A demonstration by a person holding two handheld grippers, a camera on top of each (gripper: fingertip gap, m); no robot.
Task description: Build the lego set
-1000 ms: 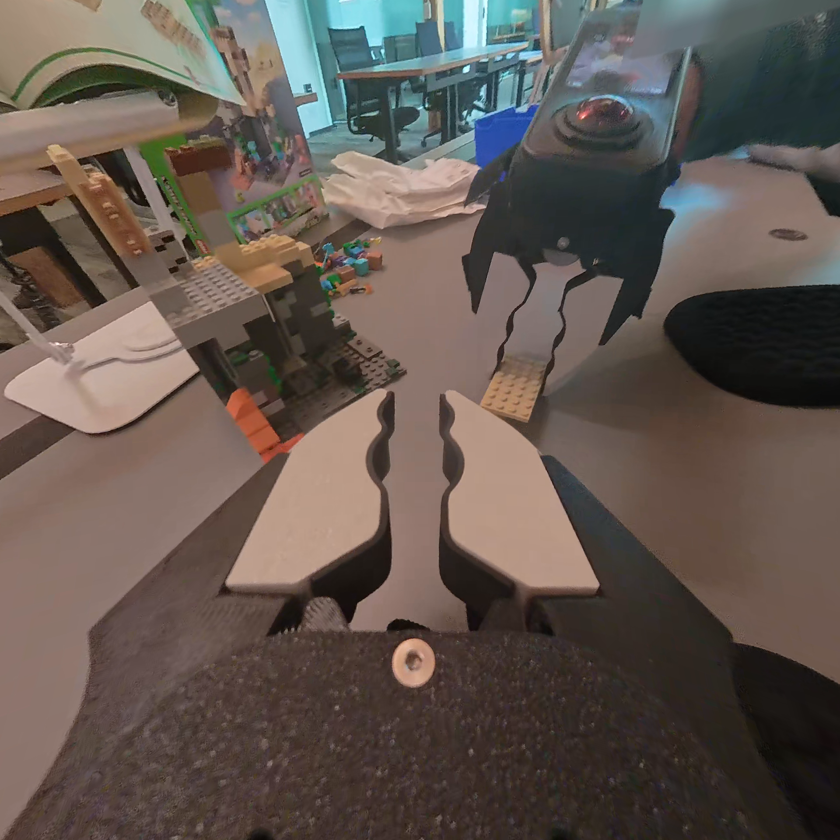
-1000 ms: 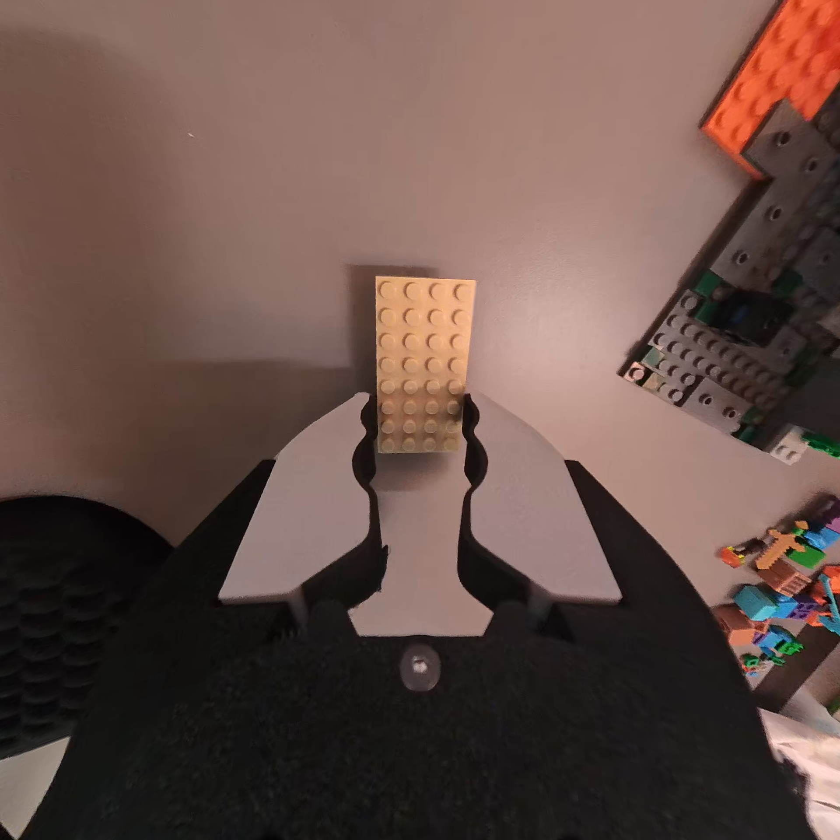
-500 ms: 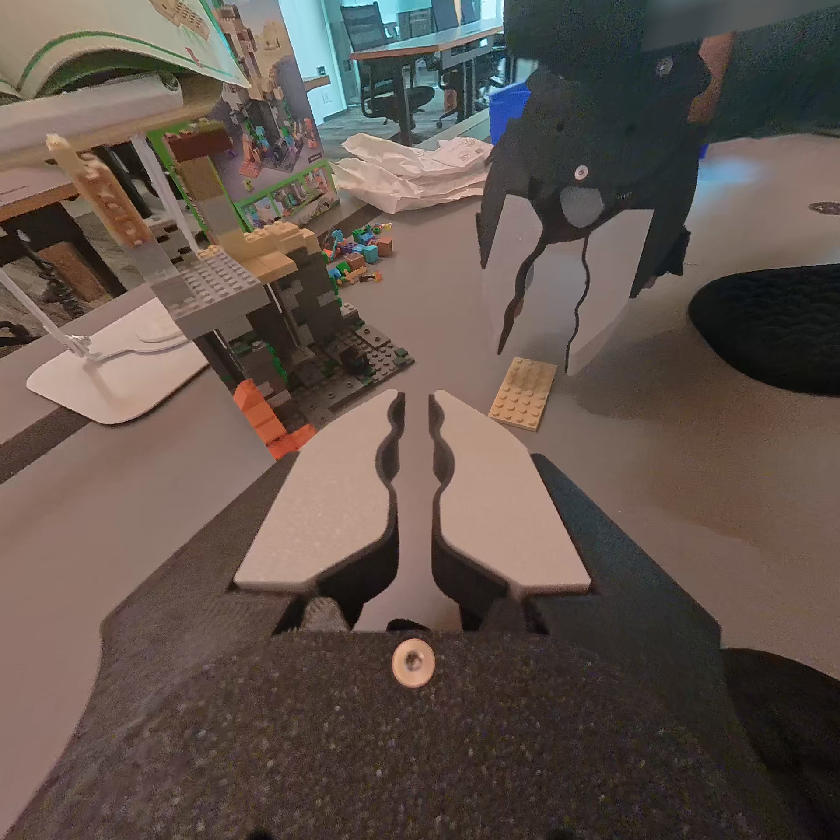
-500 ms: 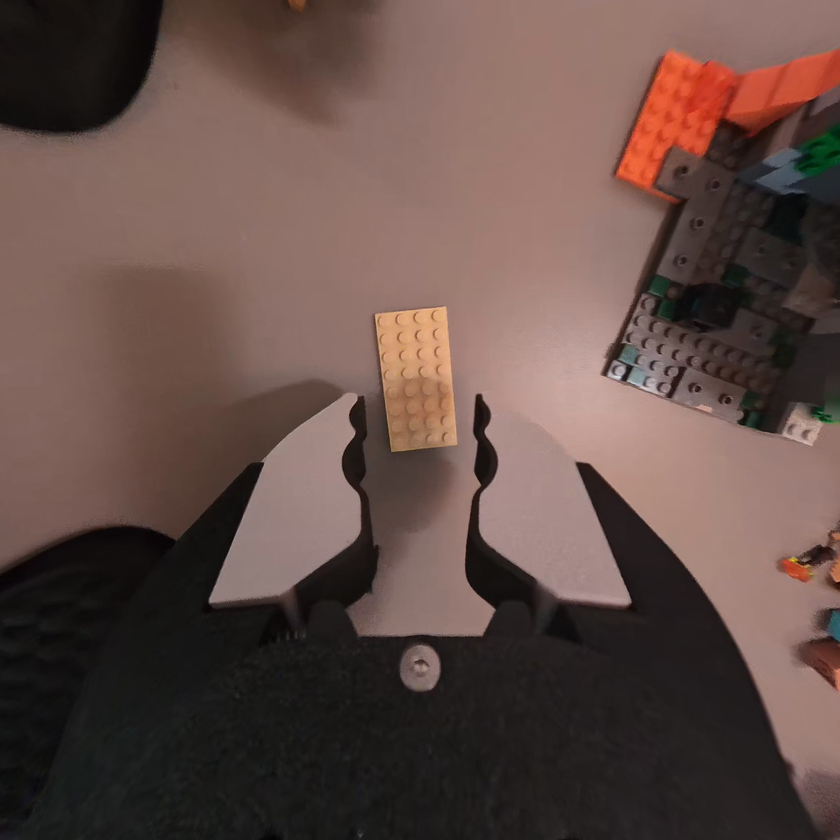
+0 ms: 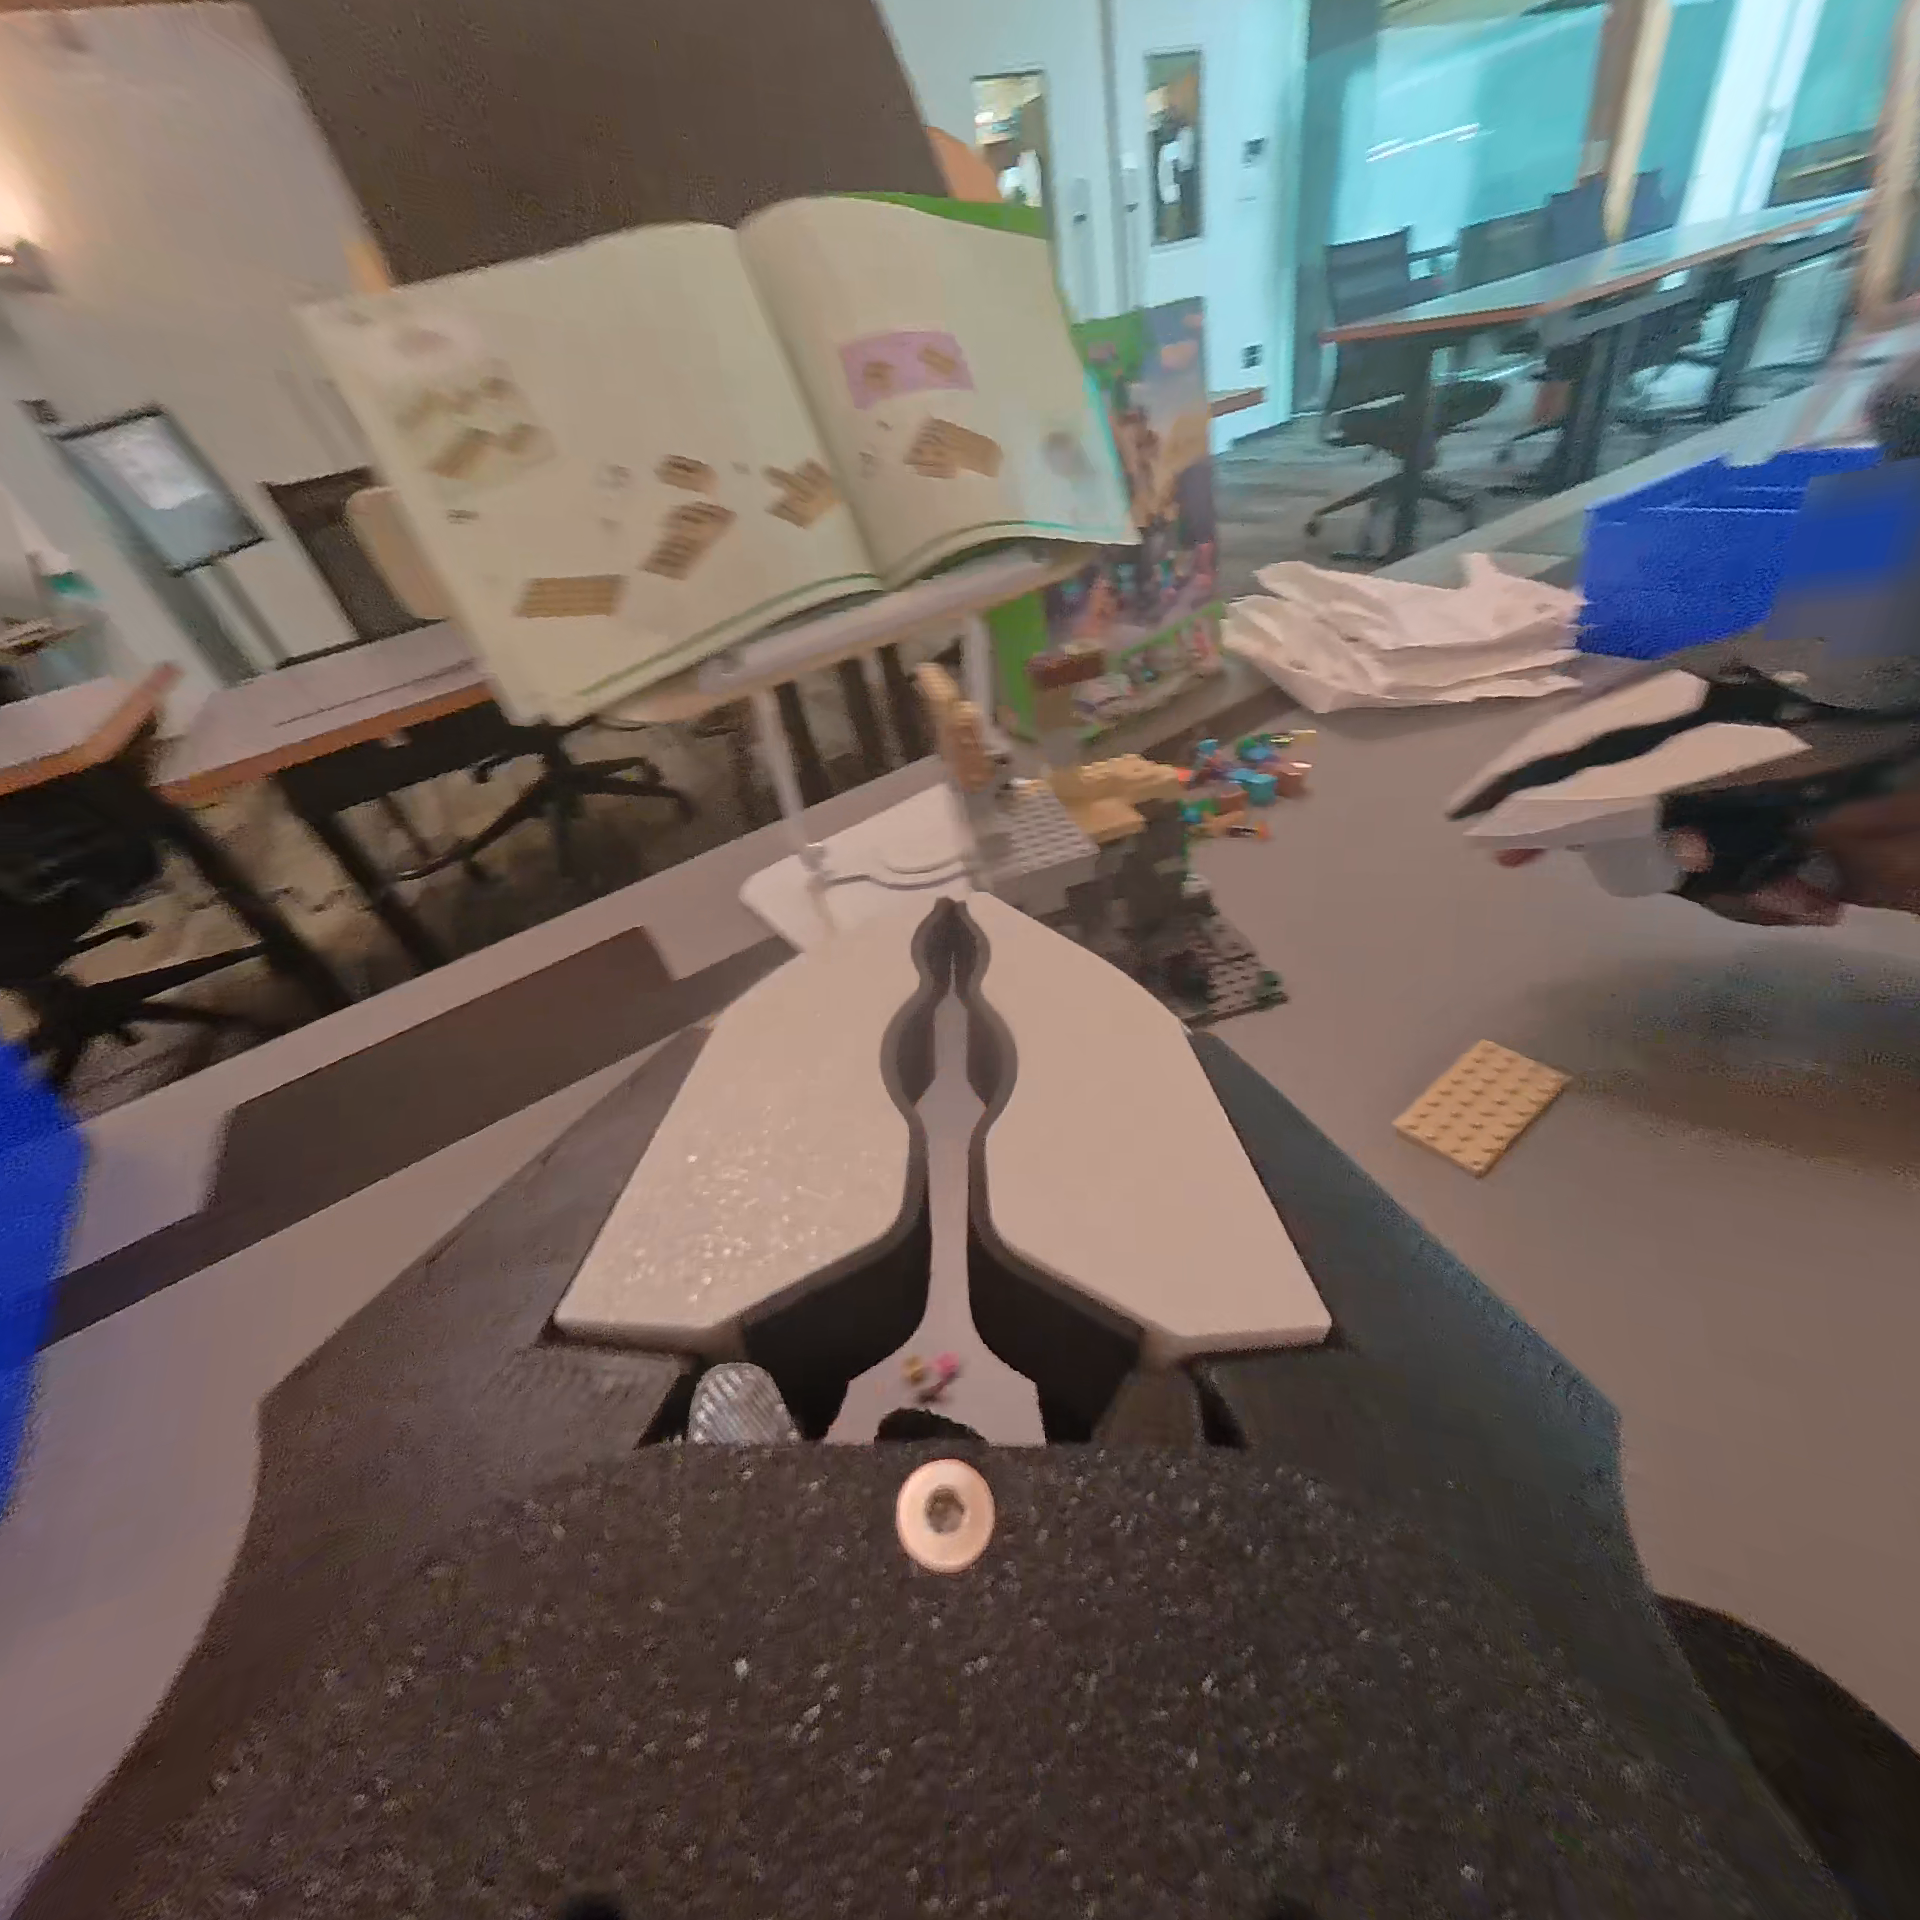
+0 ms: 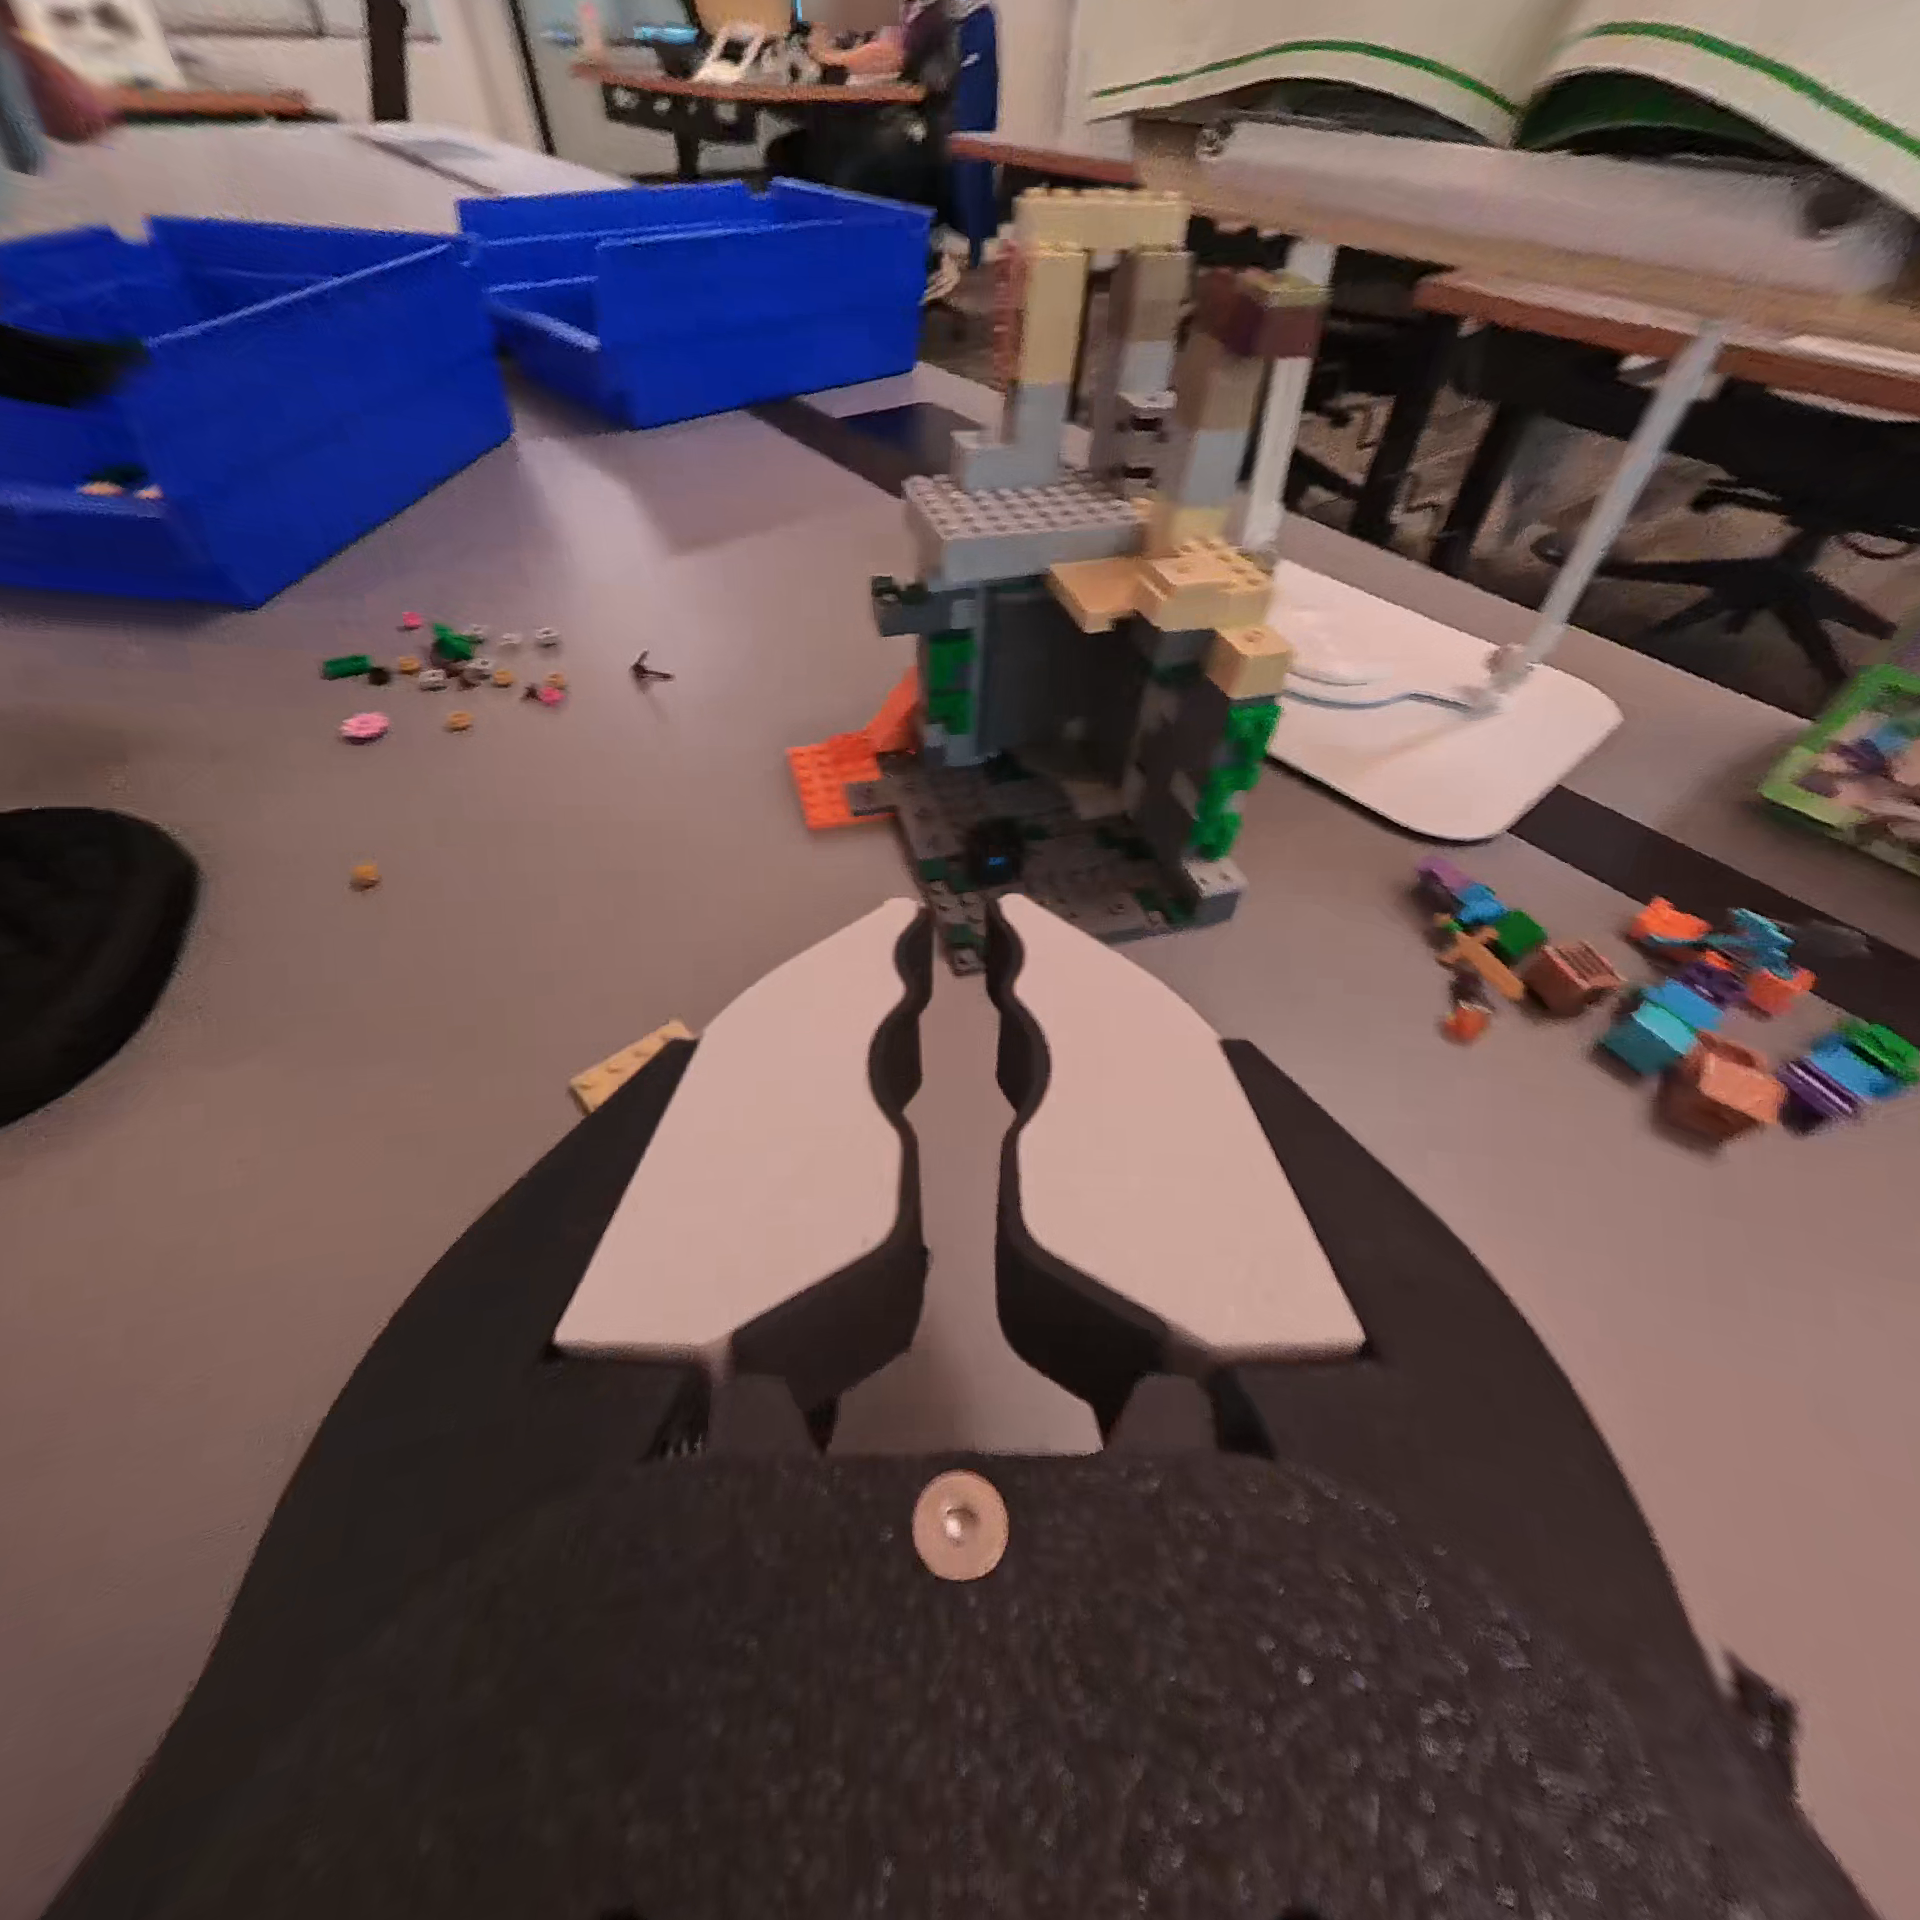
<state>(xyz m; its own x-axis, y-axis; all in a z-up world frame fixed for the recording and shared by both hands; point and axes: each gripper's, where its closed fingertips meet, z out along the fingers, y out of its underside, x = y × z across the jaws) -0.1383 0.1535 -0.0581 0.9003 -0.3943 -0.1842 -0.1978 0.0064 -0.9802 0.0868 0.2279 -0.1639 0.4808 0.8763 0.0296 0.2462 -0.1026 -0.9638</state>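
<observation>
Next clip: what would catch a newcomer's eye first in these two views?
Probably the half-built lego tower in grey, tan and green, standing mid-table ahead of the right tongs, whose jaws are slightly apart and empty. Behind it, an open instruction booklet sits propped on a white stand. A flat tan plate lies alone on the grey table, right of the shut left tongs.

Surface: grey tabletop (image 6: pixel 582 935), matte.
Centre: part-built lego model (image 6: pixel 1081 707) on dark baseplate, orange plate at its 9 o'clock.
Tan plate (image 5: pixel 1481 1104): flat, alone, 7 o'clock of model in right wrist view.
Loose bricks (image 6: pixel 1704 1008): 4 o'clock of model.
Small bits (image 6: pixel 457 665): 9 o'clock.
Blue bins (image 6: pixel 249 405): 10 o'clock.
White stand base (image 6: pixel 1444 727): 3 o'clock.
Black pad (image 6: pixel 73 956): 8 o'clock edge.
</observation>
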